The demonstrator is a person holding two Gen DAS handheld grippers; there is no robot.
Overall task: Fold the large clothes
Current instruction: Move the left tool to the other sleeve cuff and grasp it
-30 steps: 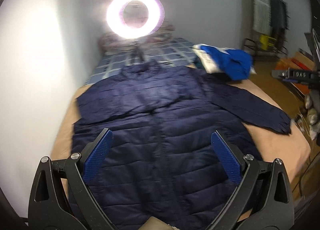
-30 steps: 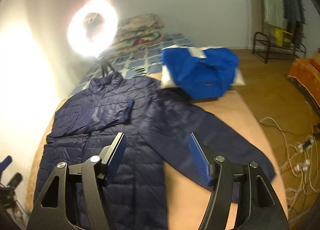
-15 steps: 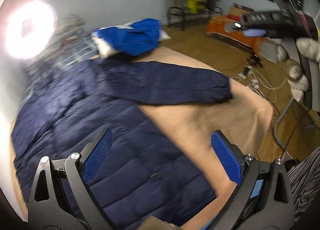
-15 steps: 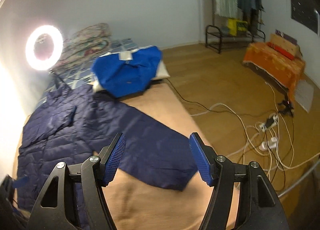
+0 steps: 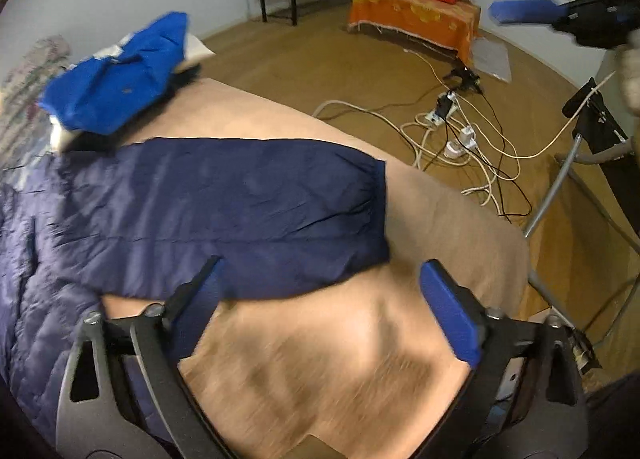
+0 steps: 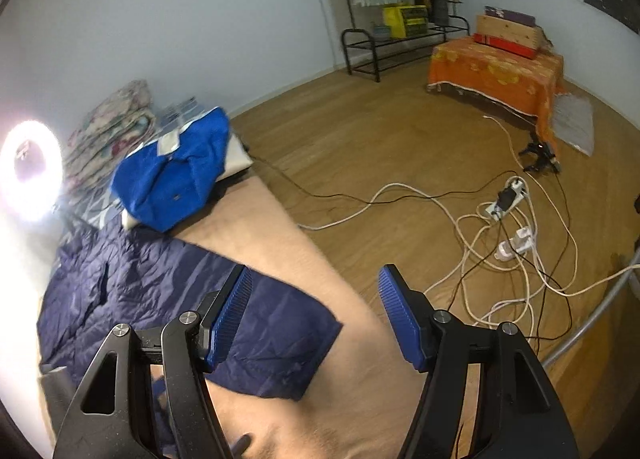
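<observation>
A navy quilted jacket (image 5: pixel 224 211) lies flat on the tan bed (image 5: pixel 328 363), its sleeve stretched out to the right with the cuff (image 5: pixel 376 203) near the bed's edge. My left gripper (image 5: pixel 324 299) is open and empty, low over the bed just below the sleeve. My right gripper (image 6: pixel 316 311) is open and empty, above the sleeve's cuff end (image 6: pixel 304 339); the jacket (image 6: pixel 132 283) spreads to its left. The right gripper's blue finger also shows at the top right of the left wrist view (image 5: pixel 528 13).
A folded bright blue garment (image 6: pixel 176 179) lies on a pillow at the bed's far side, beside a glowing ring light (image 6: pixel 30 169). White cables and power strips (image 6: pixel 508 219) lie on the wooden floor. An orange-covered table (image 6: pixel 496 67) and a black rack (image 6: pixel 400 39) stand by the wall.
Both grippers have swung to the right, from the jacket's body to its outstretched sleeve and cuff. The left one has dropped closer to the bed. Both stay open.
</observation>
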